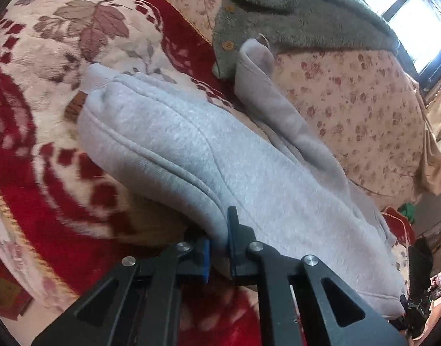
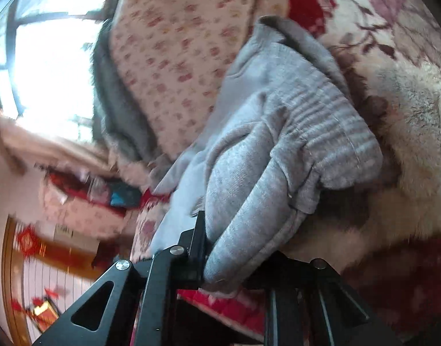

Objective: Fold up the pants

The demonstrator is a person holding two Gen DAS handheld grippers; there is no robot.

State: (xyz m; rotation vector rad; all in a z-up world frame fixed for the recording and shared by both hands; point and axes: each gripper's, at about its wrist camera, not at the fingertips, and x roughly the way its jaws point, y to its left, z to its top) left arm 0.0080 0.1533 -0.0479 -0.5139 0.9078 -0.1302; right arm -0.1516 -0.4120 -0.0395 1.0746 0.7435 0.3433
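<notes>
We see the grey pants (image 1: 209, 150) lifted partly off the bed, stretched between our two grippers over a red-and-cream floral blanket (image 1: 41, 121). The left gripper (image 1: 219, 248) is clamped on a folded edge of the grey fabric — its blue-padded fingers (image 1: 204, 259) press in from both sides with only the thickness of cloth between them. From that grip the pants run away up the left wrist view, one seamed edge curving toward the blanket and a second flap of the same fabric standing up near a green fleece jacket (image 1: 292, 8) with wooden buttons. The jacket lies on a pink flower-print sheet (image 1: 364, 115), below a bright window (image 1: 416, 20).

In the right wrist view the right gripper (image 2: 235, 256) holds a thick bunch of the pants; the ribbed waistband (image 2: 330, 132) bulges just beyond it. Only the gripper's left finger shows clearly — the other is buried under the cloth, so the closure looks tight on the bundle, though we cannot see both pads. This view is blurred.
</notes>
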